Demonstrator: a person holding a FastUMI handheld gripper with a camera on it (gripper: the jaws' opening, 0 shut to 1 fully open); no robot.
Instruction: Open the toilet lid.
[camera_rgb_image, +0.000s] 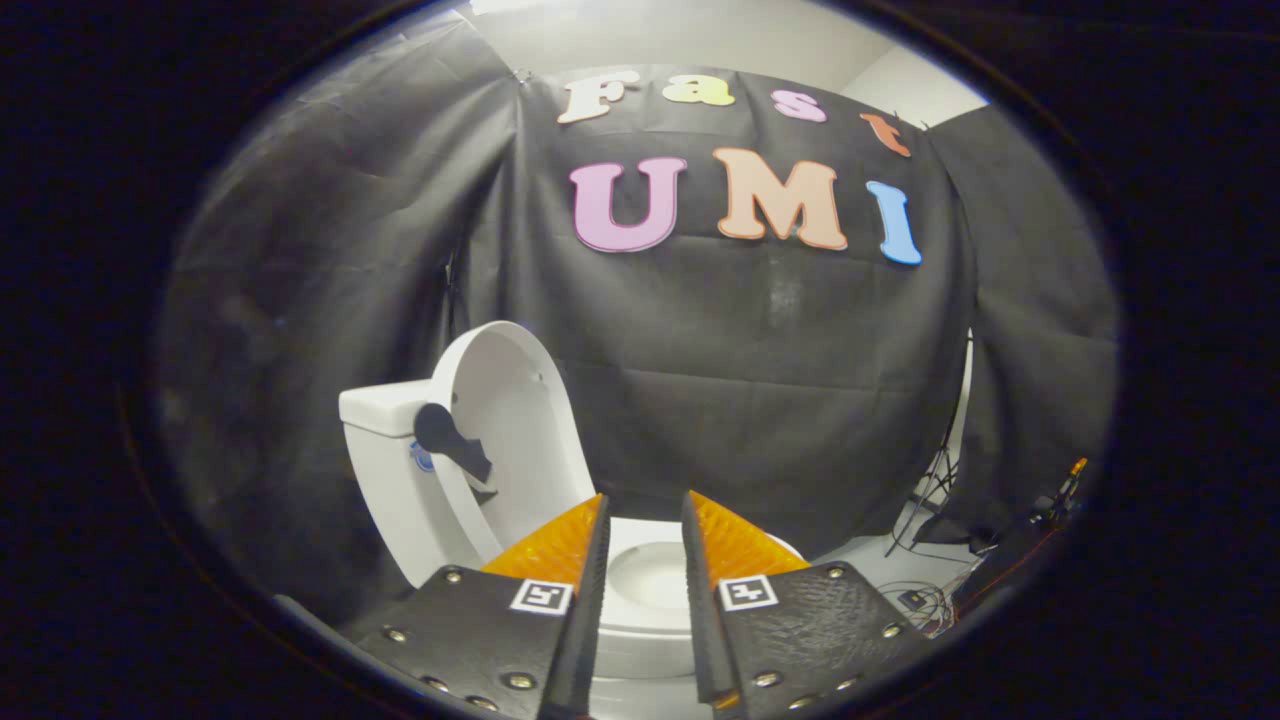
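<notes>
Black-cloth booth | toilet lid (515, 420) upright, far-left of your gripper (645, 520) | fingers released, gripping nothing | seat (650, 580) between them

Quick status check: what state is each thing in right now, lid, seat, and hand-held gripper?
Toilet lid: raised upright, leaning back toward the tank.
Toilet seat: down on the bowl.
Hand-held gripper: open, holding nothing, fingers above the seat.

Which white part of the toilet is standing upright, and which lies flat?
The lid stands upright against the tank. The seat lies flat on the bowl, showing between the open gripper's orange fingers.
</notes>
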